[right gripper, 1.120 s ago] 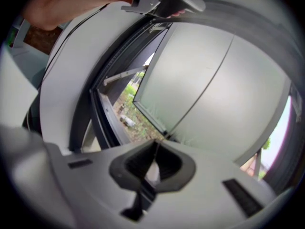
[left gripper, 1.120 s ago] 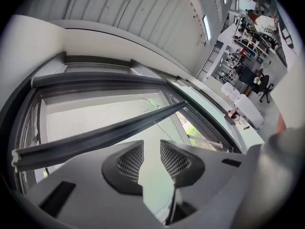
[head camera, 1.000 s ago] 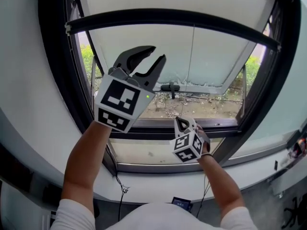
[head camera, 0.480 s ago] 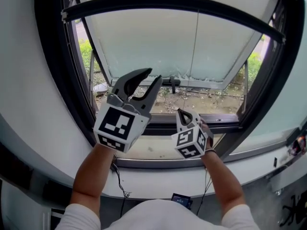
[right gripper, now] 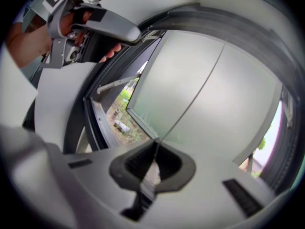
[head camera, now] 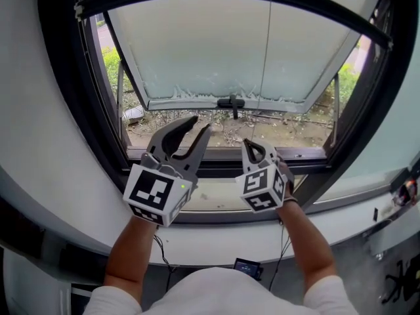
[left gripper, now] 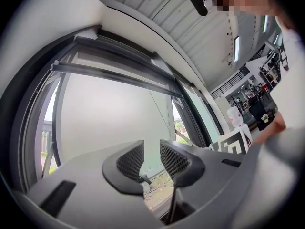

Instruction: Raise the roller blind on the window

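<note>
My two hand-held tongs, with white sleeves behind them.

The left tongs [head camera: 200, 123] end in two curved dark-grey fingers [left gripper: 127, 162] whose inner pads carry a fine mesh pattern. From their own camera I see a pale grey plastic body with narrow dark slots. The right tongs [head camera: 246, 142] are of the same build and colours. Each carries a white cube with black square markers. The left cube [head camera: 157, 194] has a small green light [head camera: 182, 187] near one edge, and the right cube [head camera: 261, 189] shows me three marked faces. A dark strap [head camera: 283, 210] circles the right wrist. Both arms are bare below short white sleeves [head camera: 108, 298].
</note>
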Demonstrator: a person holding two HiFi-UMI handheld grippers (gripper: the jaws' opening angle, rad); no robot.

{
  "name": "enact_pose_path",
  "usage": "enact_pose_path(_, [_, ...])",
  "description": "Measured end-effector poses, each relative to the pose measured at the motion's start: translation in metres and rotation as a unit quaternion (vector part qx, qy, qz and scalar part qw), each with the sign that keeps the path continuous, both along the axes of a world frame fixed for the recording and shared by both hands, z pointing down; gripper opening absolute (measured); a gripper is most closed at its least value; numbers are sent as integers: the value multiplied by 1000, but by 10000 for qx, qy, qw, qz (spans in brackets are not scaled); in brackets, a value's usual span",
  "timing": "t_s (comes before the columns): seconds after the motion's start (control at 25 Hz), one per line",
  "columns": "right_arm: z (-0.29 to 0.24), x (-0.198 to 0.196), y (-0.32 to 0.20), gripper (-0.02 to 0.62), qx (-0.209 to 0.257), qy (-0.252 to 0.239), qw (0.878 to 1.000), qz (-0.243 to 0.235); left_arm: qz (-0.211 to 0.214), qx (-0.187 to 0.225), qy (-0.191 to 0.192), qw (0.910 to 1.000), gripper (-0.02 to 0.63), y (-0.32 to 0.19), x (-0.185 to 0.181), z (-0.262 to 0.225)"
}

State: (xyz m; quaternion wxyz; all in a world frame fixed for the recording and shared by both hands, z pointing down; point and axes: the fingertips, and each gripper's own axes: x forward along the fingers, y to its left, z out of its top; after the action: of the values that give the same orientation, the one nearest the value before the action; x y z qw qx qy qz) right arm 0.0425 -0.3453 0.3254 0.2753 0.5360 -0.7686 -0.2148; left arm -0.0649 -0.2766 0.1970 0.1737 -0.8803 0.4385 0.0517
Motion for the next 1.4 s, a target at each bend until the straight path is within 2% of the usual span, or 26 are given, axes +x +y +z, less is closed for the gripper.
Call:
enact_pose_path(0.44, [-9,1,5,23,103,-20,9999,30,-7,-436,220,9988,118,7,-8,40])
enact_pose_path(1.4, [-57,-3,7,23,680,-285,9973,-72,8,-851,315,9959,118,13,-16,76])
